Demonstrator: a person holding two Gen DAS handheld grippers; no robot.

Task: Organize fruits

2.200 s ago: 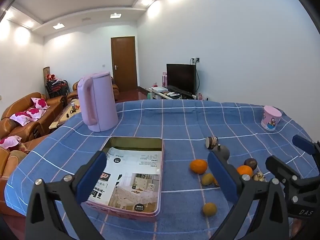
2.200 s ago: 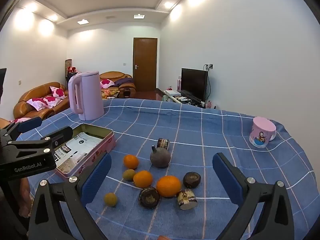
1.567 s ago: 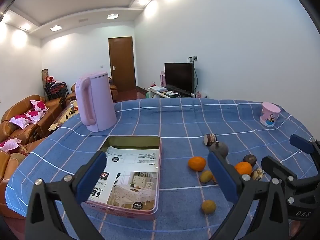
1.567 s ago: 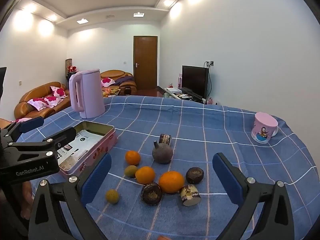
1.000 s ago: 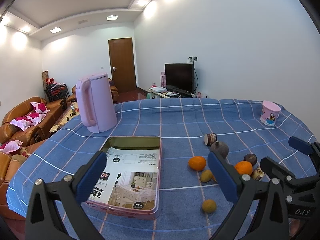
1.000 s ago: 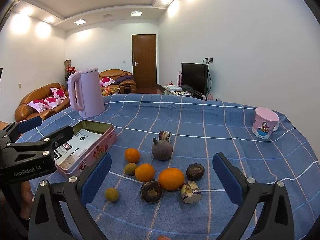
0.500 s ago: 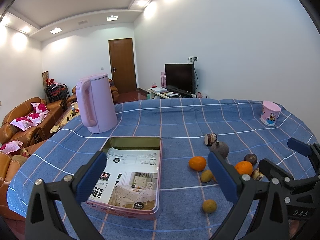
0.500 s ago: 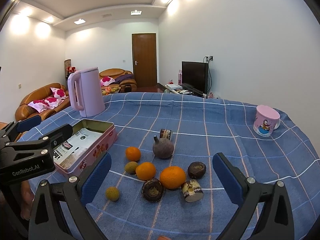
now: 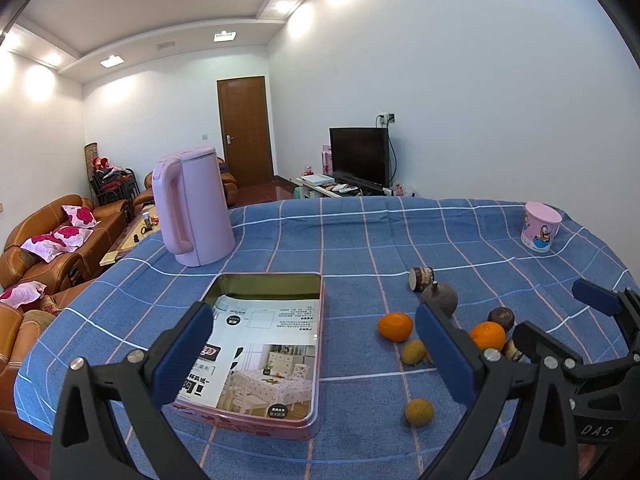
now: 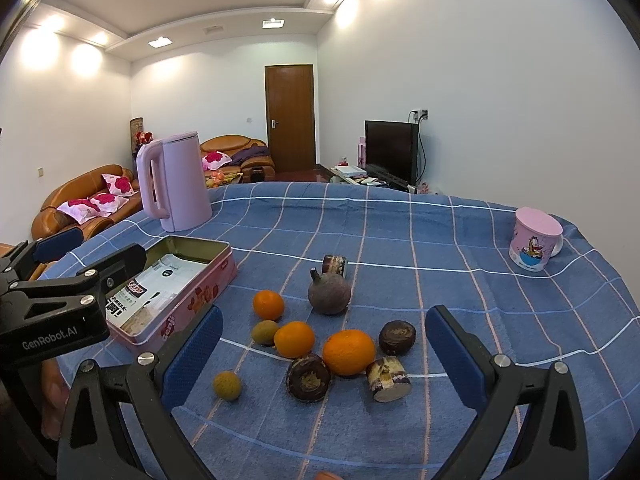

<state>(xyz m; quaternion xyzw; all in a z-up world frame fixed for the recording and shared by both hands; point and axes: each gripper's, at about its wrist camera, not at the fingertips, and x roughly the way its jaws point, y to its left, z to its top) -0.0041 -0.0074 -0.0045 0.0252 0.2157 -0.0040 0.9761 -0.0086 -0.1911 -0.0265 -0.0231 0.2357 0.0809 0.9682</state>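
Observation:
An open pink tin box (image 9: 316, 364) (image 10: 200, 292) with printed paper inside lies on the blue checked tablecloth. To its right lie several fruits: oranges (image 10: 349, 352) (image 10: 294, 339) (image 9: 395, 326), small yellow-green fruits (image 10: 227, 385) (image 9: 418, 412), dark round fruits (image 10: 308, 377) (image 10: 397, 337) and a purple stemmed fruit (image 10: 329, 293). My left gripper (image 9: 316, 356) is open and empty, above the box's near end. My right gripper (image 10: 324, 356) is open and empty, just short of the fruit cluster. The right gripper also shows at the right edge of the left wrist view (image 9: 560, 320).
A tall pink kettle (image 9: 192, 208) (image 10: 174, 182) stands behind the box. A pink cartoon mug (image 10: 534, 239) (image 9: 539, 227) stands at the far right. Small cut cylinders (image 10: 335, 265) (image 10: 388, 374) lie among the fruit. Sofas, a door and a TV stand beyond the table.
Both grippers have drifted slightly; in the right wrist view the fruit cluster has come a little nearer and more central. Nothing was grasped or moved.

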